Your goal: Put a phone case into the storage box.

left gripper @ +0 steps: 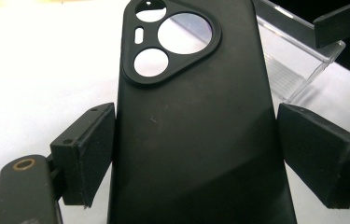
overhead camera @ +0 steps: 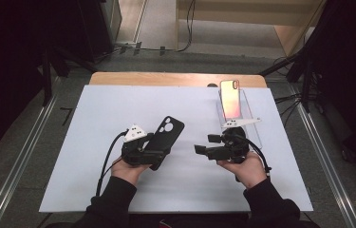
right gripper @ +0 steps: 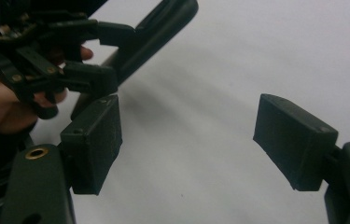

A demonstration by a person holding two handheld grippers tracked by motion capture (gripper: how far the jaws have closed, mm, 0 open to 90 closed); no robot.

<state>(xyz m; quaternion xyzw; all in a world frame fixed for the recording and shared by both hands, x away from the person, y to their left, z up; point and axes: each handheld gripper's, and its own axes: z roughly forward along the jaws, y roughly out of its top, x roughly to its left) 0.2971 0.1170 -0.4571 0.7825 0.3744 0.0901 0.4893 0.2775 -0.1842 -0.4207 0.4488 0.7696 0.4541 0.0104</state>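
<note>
A black phone case (overhead camera: pixel 168 130) with a rounded camera cut-out is held off the white sheet (overhead camera: pixel 95 118), tilting up and to the right. My left gripper (overhead camera: pixel 159 154) is shut on its lower end. In the left gripper view the case (left gripper: pixel 196 116) stands between the two pads (left gripper: pixel 88 154), which press on its sides. My right gripper (overhead camera: pixel 205 143) is to the right of the case, pointing left at it, open with nothing between its jaws. In the right gripper view (right gripper: pixel 186 140) the case (right gripper: pixel 163 23) and the left gripper show at upper left.
A phone (overhead camera: pixel 230 99) with a shiny pinkish back leans on a clear plastic stand (overhead camera: pixel 254 128) at the back right, just behind my right hand. The stand (left gripper: pixel 294 60) also shows past the case. Dark equipment and cables surround the table.
</note>
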